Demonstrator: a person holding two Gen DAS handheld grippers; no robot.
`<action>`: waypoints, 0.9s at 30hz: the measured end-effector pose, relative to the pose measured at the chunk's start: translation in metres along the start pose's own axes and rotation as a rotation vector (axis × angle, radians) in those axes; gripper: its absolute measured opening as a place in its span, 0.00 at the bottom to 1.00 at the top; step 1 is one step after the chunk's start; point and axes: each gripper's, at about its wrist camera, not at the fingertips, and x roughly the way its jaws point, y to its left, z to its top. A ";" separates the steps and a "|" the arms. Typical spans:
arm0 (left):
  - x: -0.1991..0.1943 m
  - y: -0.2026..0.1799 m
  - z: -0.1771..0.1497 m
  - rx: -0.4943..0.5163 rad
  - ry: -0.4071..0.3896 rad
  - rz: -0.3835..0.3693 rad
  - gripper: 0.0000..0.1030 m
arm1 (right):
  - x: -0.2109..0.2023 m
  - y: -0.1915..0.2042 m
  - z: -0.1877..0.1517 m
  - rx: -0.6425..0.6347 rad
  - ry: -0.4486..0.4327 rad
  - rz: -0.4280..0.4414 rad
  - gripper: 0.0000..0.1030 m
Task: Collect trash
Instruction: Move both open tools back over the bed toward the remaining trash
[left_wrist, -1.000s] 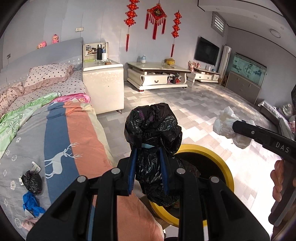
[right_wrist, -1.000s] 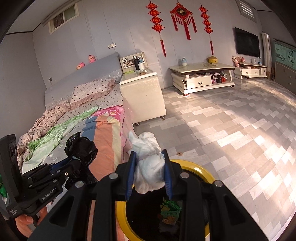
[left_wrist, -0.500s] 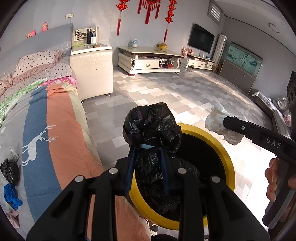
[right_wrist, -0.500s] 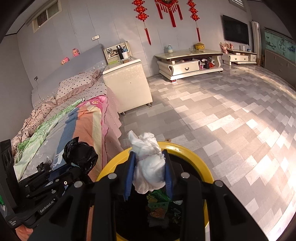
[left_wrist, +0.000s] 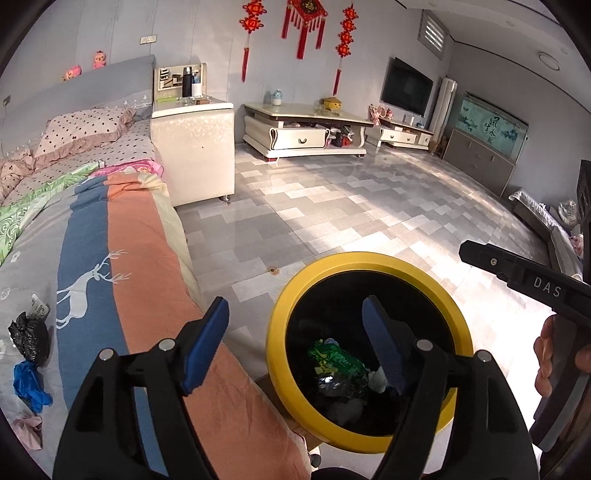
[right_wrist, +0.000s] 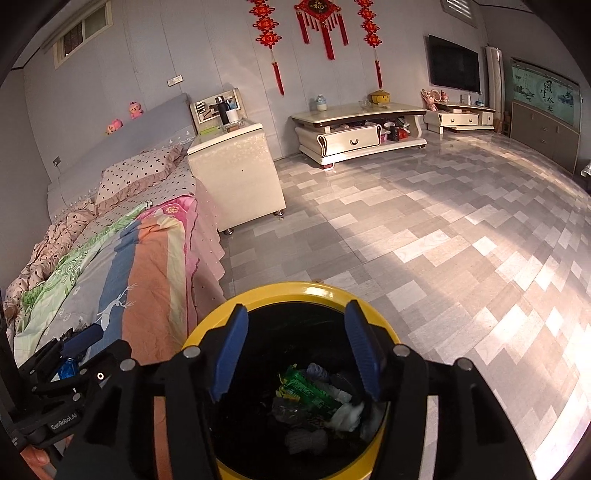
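- The left hand-held gripper (left_wrist: 295, 325) hangs with its blue pads spread wide and nothing between them; one finger is over the bed edge, the other over the bin mouth.
- The right hand-held gripper (right_wrist: 295, 350) is likewise spread wide and empty, both fingers above the yellow-rimmed bin (right_wrist: 295, 288).
- The bin stands upright on the tiled floor (right_wrist: 424, 229), mouth facing up, just beside the bed (left_wrist: 140, 258).
- Inside lie a green printed wrapper (right_wrist: 306, 387), its long axis running diagonally from upper left to lower right, white crumpled tissue (right_wrist: 347, 411) touching its lower end, and darker scraps that are hard to make out against the black interior.
- On the bed, near the left edge of the left wrist view, a crumpled black bag (left_wrist: 29, 338) and a blue scrap (left_wrist: 29, 382) lie close together; a pinkish piece below them is cut off.
- The bin's near rim is hidden behind the gripper bodies in both views.
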 end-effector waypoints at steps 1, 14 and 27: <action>-0.004 0.004 0.000 -0.004 -0.006 0.008 0.74 | 0.000 0.000 0.000 -0.001 -0.003 0.006 0.55; -0.082 0.088 -0.005 -0.078 -0.094 0.153 0.84 | -0.015 0.067 0.006 -0.075 -0.016 0.107 0.63; -0.153 0.185 -0.028 -0.156 -0.133 0.311 0.86 | -0.017 0.176 0.004 -0.204 0.002 0.263 0.66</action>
